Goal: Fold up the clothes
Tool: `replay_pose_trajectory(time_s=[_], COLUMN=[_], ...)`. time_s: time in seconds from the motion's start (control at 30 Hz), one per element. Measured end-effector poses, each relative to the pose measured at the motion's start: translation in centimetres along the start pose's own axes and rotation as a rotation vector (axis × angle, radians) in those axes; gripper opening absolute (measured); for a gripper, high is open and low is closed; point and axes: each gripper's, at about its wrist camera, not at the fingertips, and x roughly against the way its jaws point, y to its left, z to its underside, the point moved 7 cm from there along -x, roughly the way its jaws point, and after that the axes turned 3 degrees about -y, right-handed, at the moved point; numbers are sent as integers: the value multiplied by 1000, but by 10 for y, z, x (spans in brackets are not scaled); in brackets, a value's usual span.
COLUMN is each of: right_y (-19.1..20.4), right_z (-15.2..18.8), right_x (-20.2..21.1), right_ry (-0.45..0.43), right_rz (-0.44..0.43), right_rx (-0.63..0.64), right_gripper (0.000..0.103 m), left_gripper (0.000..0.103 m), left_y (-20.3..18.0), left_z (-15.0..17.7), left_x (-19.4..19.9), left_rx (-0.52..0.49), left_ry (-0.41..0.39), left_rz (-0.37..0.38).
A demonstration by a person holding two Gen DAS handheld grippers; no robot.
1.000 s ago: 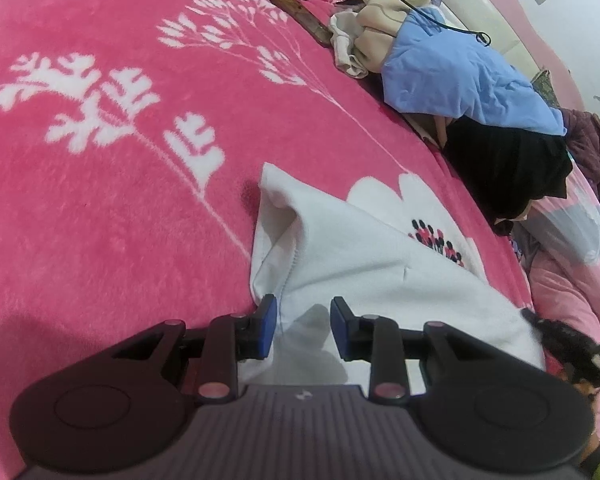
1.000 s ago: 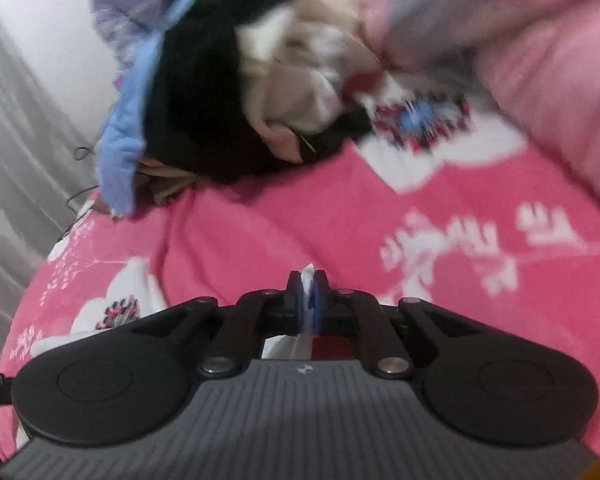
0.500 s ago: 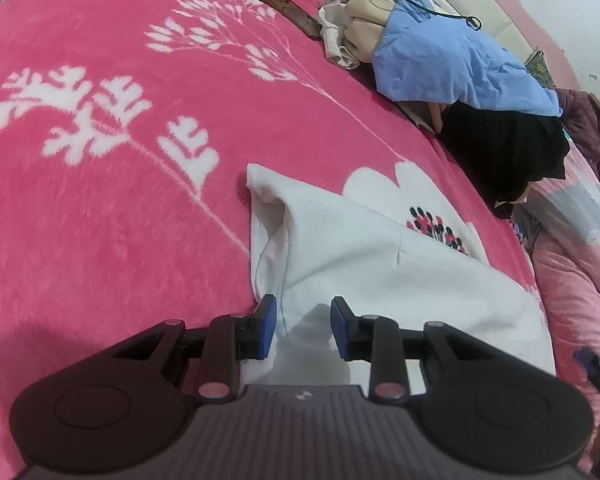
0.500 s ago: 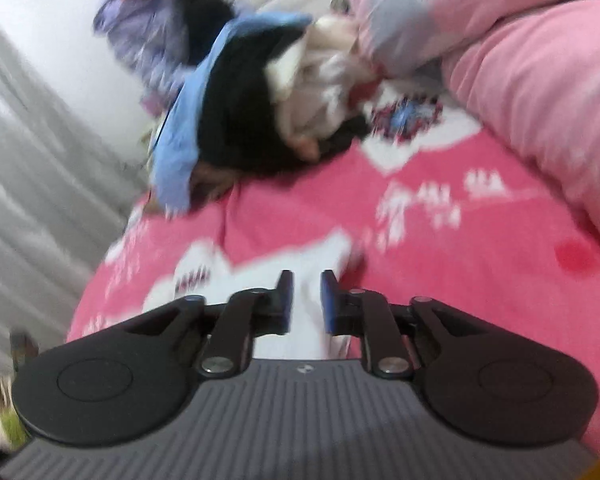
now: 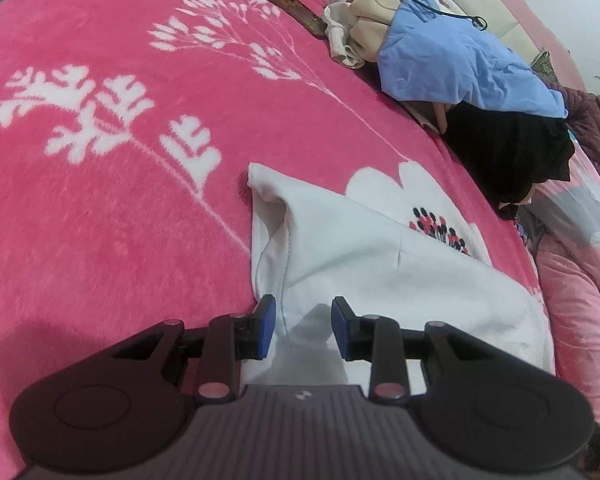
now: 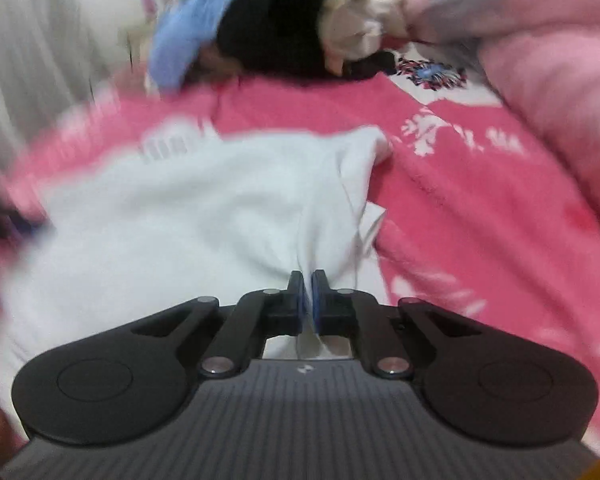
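A white garment (image 5: 380, 272) lies partly folded on a pink flowered blanket (image 5: 120, 220). My left gripper (image 5: 303, 322) hovers over its near left edge, open, with the cloth lying under the gap and the pads not pressing on it. In the right wrist view the same white garment (image 6: 200, 208) spreads to the left, blurred. My right gripper (image 6: 307, 300) is shut on a gathered fold near the garment's right edge, and creases run from the cloth into the pads.
A pile of clothes sits at the far side: a beige piece (image 5: 364, 28), a blue one (image 5: 460, 68), a black one (image 5: 508, 152). A pink quilt (image 5: 580, 320) bounds the right. A black cable (image 5: 432, 4) and a flat brown object (image 5: 288, 0) lie beyond.
My right gripper opened, swung across toward the white garment and shut again on a fold of it. My left gripper has stayed where it was, open over the cloth.
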Motion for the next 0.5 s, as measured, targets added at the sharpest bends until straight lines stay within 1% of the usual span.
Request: replay_pose_trajectory(time_s=[0.03,0.1,0.17,0.2,0.23,0.3,0.33,0.37,0.4,0.47,0.5], right_y=[-6,-29,-61,-76,-91,-108,-113,-115,-117,-121,-124], right_z=[-4,-1,17,28,40,52,51,50,46,33,26], right_x=[9,17,8,1,-7,-12,-10,-6,-1,15,23], right_ry=[-10,1,37,62,87,81,68,56,40,-4,-26], right_rz=[-69,-216,-248,-258,-268,-258,-276,-274,-258,-177,-136], right_rx=[-106,-404,-656,-755,-854,-949,-973,-972,-944,-842,-791], right_gripper=[3,3,3,4,7,6,7,10,12,17,17], left_gripper=[32,32,32,32,32,32,32,32,33,36,40], left_y=[0,1,3,3,4,2,2,1,1,1,0], left_z=[0,0,0,0,-1,-1,-1,-1,-1,-2,-2], left_x=[0,1,0,0,0,1,1,1,2,4,6], left_rx=[0,4,16,21,25,19,14,10,8,14,12], left_ry=[0,0,1,4,6,10,11,12,13,15,13], left_rz=[3,10,17,19,20,16,13,11,10,8,3])
